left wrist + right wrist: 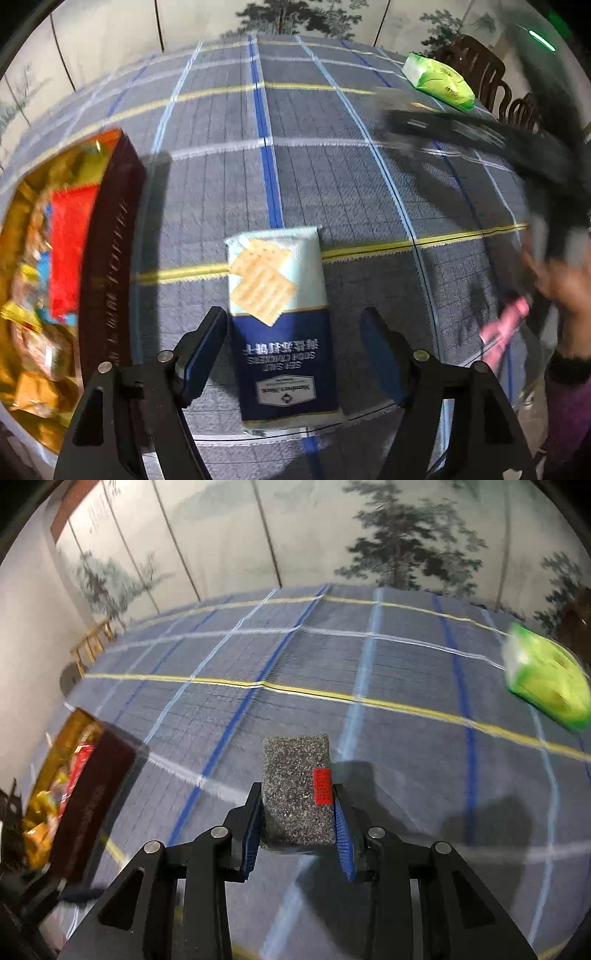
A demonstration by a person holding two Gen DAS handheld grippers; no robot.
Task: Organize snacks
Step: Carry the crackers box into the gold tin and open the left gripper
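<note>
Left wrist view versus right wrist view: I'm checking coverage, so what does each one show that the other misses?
Only the left wrist view shows the cracker pack lying between the open left gripper, plus the person's hand. Only the right wrist view shows the speckled grey block clamped in the right gripper. Both show the snack box on the left, the green packet far right, and the checked tablecloth.

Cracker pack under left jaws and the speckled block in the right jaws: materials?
Cracker pack: looks like thin printed plastic film, slightly glossy, soft rounded edges. Speckled block: probably a dark seeded snack bar in clear wrap, judging by the sheen and red label; blur leaves it uncertain.
</note>
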